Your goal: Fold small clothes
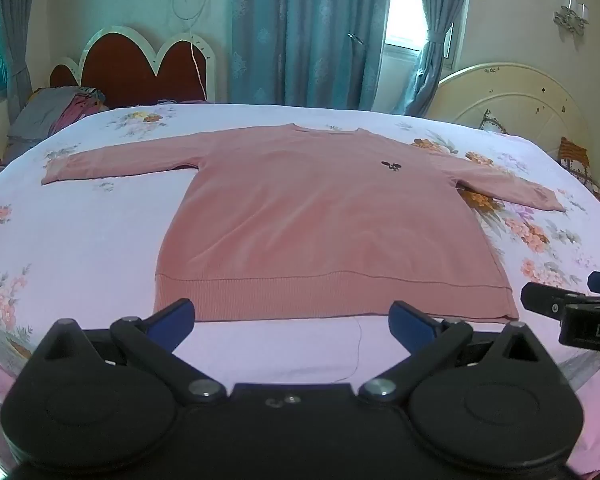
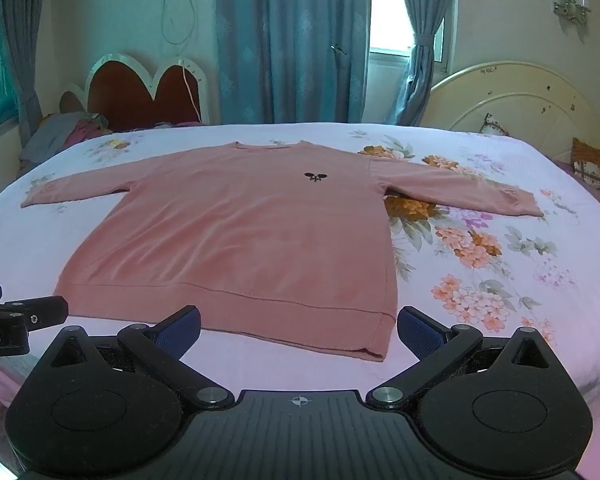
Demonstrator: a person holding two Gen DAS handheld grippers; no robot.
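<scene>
The pink sweater (image 1: 320, 216) lies flat on the bed (image 1: 80, 240), ready for folding. Both grippers, left (image 1: 292, 316) and right (image 2: 300, 324), hover at its hem, jaws fully apart and empty.

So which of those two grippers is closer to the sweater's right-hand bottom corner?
Right. The right gripper sits open just short of the hem, with that corner between its fingers. The left gripper is open at the hem's other end of the pink sweater.
</scene>
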